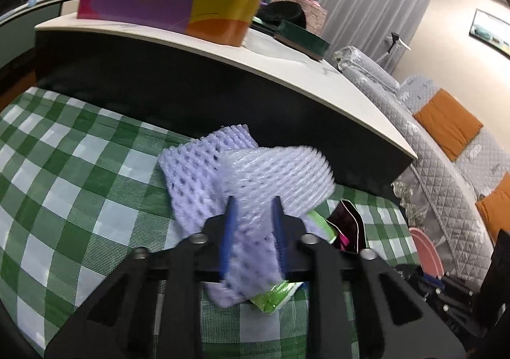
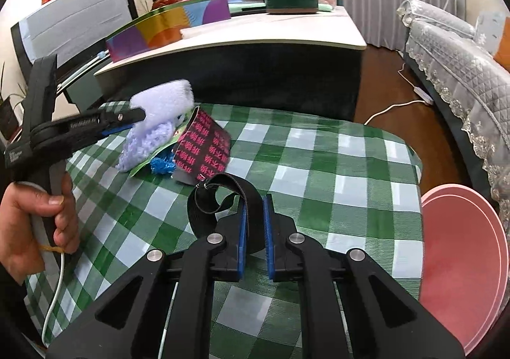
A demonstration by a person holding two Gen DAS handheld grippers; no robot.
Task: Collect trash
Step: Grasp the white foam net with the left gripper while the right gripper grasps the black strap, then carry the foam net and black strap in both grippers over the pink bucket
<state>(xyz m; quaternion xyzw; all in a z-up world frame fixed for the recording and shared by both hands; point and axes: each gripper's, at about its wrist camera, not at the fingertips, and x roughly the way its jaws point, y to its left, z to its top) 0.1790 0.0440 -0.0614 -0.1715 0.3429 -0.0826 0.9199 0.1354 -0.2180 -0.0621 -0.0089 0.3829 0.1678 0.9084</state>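
Observation:
My left gripper [image 1: 254,204] is shut on a pale purple foam net [image 1: 280,177] and holds it just above the green checked cloth [image 1: 63,168]. A second foam net [image 1: 197,174] lies under it, with a green wrapper [image 1: 274,297] beneath. In the right wrist view the left gripper [image 2: 142,115] holds the foam net [image 2: 165,97] over the trash pile. A black packet with pink print [image 2: 204,145] and a blue scrap [image 2: 159,164] lie beside it. My right gripper [image 2: 255,199] is shut on a black strap [image 2: 216,196].
A pink bin [image 2: 462,263] stands at the right edge of the checked cloth [image 2: 318,168]. Behind is a white-topped dark table [image 2: 255,37] with a colourful tin [image 2: 165,27] and boxes. A grey quilted sofa [image 2: 462,72] is at the right.

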